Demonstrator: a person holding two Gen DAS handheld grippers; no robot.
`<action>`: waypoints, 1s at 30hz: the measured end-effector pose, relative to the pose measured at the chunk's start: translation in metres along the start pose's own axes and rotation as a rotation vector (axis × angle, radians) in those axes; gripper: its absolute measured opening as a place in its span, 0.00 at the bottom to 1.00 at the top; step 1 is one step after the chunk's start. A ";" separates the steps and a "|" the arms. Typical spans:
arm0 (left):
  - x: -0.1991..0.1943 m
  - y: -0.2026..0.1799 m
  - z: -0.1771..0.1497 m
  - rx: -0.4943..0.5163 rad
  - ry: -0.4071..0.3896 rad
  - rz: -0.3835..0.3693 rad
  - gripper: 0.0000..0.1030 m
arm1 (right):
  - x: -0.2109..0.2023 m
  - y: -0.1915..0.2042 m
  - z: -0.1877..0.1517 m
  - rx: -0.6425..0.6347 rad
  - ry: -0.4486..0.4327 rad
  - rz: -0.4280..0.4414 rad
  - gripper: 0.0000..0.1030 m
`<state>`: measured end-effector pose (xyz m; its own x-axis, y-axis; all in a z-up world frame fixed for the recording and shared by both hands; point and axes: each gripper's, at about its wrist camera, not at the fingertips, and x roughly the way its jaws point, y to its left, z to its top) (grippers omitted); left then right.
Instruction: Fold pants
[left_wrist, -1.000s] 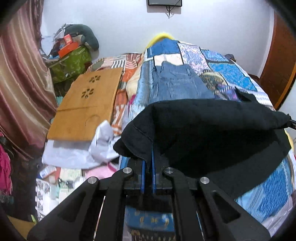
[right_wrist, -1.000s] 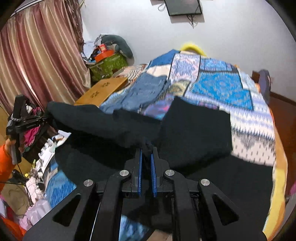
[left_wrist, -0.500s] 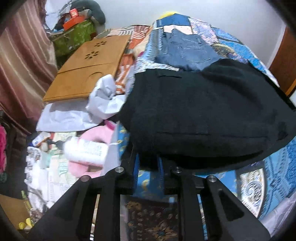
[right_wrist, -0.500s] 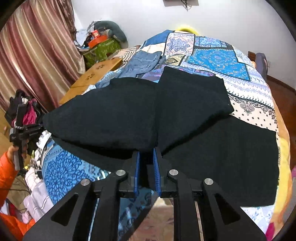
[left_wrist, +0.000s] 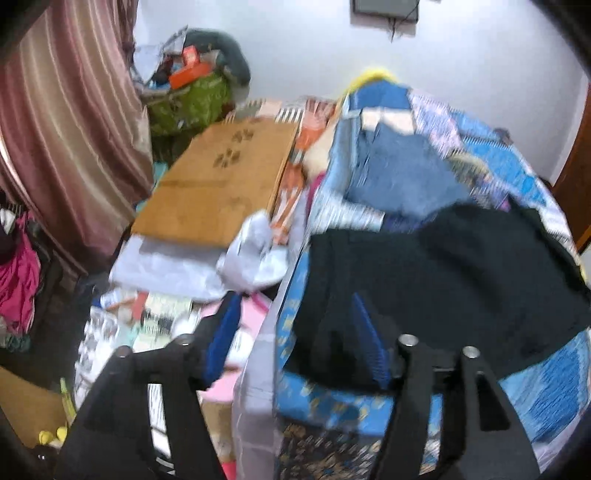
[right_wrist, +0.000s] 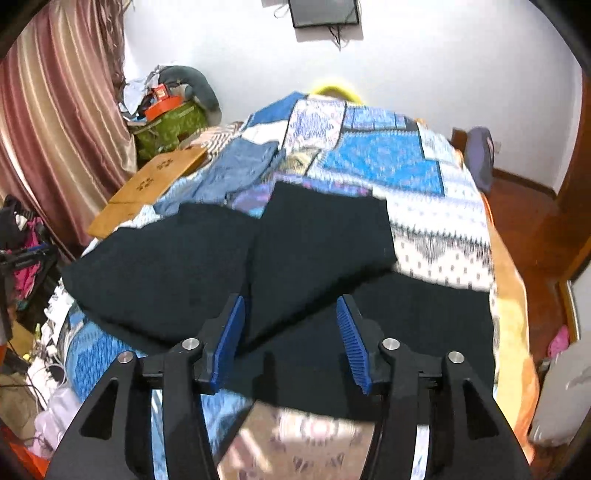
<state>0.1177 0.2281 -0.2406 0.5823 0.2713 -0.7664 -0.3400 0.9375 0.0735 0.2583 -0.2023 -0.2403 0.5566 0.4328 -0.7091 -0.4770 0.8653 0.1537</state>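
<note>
Two blurred views hide fine detail. The black pants (right_wrist: 229, 258) lie folded over on the patchwork bed (right_wrist: 439, 240), both jaws spread wide, left gripper (left_wrist: 295, 332) and right gripper (right_wrist: 290, 339) holding nothing.

Home bedroom: patchwork quilt (right_wrist: 384, 162) covering a bed, curtain (right_wrist: 55, 110) hanging by the wall, clothes & clutter (left_wrist: 184, 85) piling up alongside.

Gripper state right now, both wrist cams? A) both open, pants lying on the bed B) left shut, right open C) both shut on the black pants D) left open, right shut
A: the left gripper and the right gripper both show blue pads spread wide, with the black pants lying loose on the patchwork bedspread.
</note>
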 end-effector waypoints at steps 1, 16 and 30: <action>-0.003 -0.008 0.008 0.020 -0.022 -0.008 0.67 | 0.002 0.002 0.005 -0.007 -0.004 0.001 0.50; 0.069 -0.109 0.068 0.133 0.049 -0.144 0.84 | 0.129 0.018 0.093 -0.131 0.128 0.032 0.52; 0.113 -0.146 0.058 0.219 0.120 -0.185 0.84 | 0.219 0.007 0.105 -0.131 0.302 0.103 0.23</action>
<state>0.2763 0.1349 -0.3011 0.5239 0.0766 -0.8483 -0.0615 0.9968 0.0520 0.4488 -0.0751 -0.3221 0.2841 0.4052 -0.8690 -0.6143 0.7728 0.1596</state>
